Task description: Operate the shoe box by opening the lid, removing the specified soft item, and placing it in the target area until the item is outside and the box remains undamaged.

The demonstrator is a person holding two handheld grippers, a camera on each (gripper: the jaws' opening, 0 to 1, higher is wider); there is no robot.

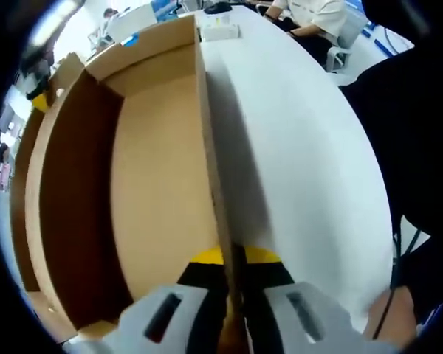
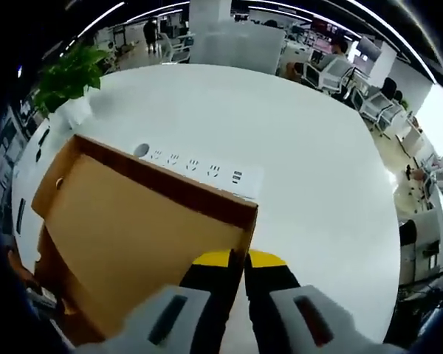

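Yellow-tipped black jaws of the left gripper are pinching the thin cardboard wall of the shoe box, one jaw on each side of that edge. Left gripper view is looking down into the open box: plain brown floor, darker inner wall on the left, no soft item showing inside. Right of the wall, the white table is running off toward a seated person at the far end.

Right gripper is also clamping cardboard, its jaws closed against the box's corner edge. Right gripper view is showing the box from outside, a brown panel sloping toward the camera. Just beyond it, a white power strip is lying on the table; its markings are too small to read. A potted green plant is standing at the table's far left edge, with office desks and chairs behind. No brand or label is readable on the box.
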